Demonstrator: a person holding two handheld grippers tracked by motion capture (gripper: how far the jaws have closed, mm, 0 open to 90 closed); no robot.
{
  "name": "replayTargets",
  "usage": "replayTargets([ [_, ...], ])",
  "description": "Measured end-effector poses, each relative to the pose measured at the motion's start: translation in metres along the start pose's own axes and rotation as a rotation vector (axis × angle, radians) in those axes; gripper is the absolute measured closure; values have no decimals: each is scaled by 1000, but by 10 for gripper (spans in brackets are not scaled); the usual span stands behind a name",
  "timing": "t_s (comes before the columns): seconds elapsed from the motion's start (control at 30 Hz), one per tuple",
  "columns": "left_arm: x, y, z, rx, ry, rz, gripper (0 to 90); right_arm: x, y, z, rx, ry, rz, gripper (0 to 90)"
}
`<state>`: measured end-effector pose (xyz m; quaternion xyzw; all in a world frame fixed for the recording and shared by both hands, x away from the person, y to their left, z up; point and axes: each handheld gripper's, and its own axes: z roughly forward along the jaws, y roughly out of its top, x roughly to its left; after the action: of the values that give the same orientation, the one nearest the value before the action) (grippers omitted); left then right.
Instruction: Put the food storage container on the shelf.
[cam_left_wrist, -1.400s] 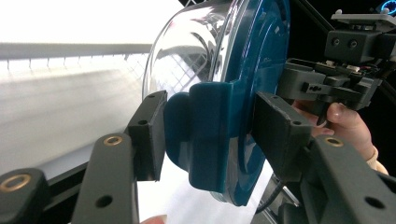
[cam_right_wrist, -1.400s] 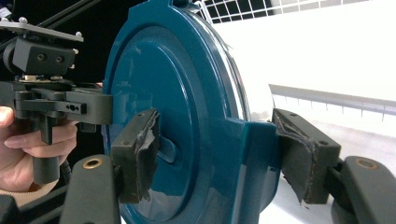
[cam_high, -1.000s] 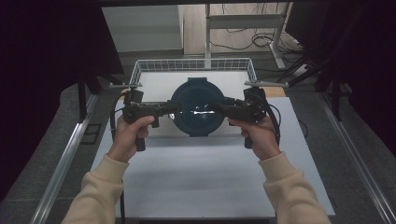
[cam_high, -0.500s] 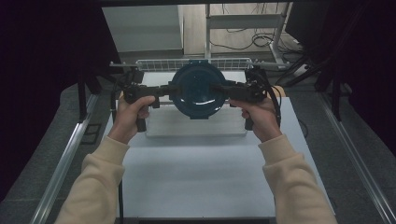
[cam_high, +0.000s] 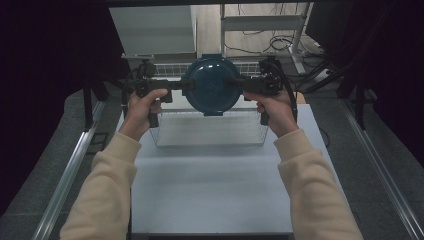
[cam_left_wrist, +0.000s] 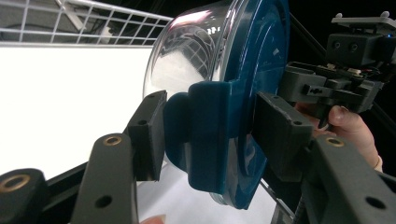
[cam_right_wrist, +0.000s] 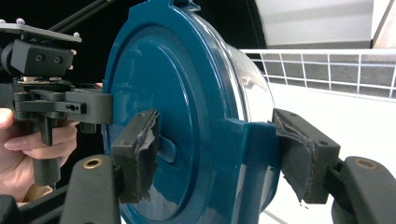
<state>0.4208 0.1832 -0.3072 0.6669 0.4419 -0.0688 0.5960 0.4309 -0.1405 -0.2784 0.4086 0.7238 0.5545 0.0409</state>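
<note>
Left tool (cam_high: 175, 87) and right tool (cam_high: 252, 86): each clamped on a side latch tab of the blue-lidded container (cam_high: 212, 85), one per side, lid turned toward the person. In the left gripper view the pads (cam_left_wrist: 148, 133) pinch the blue tab; same in the right gripper view (cam_right_wrist: 135, 154). Change vs. 1 s ago: container, then low in the wire basket (cam_high: 210, 131), now raised and tipped up on edge above the basket's far rim. Judgement: lift-out phase underway, grip symmetrical. Container sits between the tools, clear of the worktop (cam_high: 210, 190).
</note>
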Motion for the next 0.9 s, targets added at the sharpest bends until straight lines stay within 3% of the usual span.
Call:
replayTargets([
  [0.23,20,1,12,36,36,-28,446,-21,-5,22,39,-3,49,341],
  [0.4,33,6,17,15,21,-92,446,-29,-3,30,-1,-3,94,340],
  [0.5,43,8,20,7,0,-152,442,-33,-2,35,-14,-14,124,340],
  [0.57,47,8,23,2,0,-172,430,-37,0,41,-17,-18,160,340],
  [0.7,52,8,26,1,0,-199,407,-40,0,45,-27,-21,186,340],
  [0.87,60,7,35,-9,-5,-252,381,-50,-2,53,-34,-34,287,339],
  [0.9,62,6,36,-16,-10,-261,367,-55,-4,55,-36,-45,343,337],
])
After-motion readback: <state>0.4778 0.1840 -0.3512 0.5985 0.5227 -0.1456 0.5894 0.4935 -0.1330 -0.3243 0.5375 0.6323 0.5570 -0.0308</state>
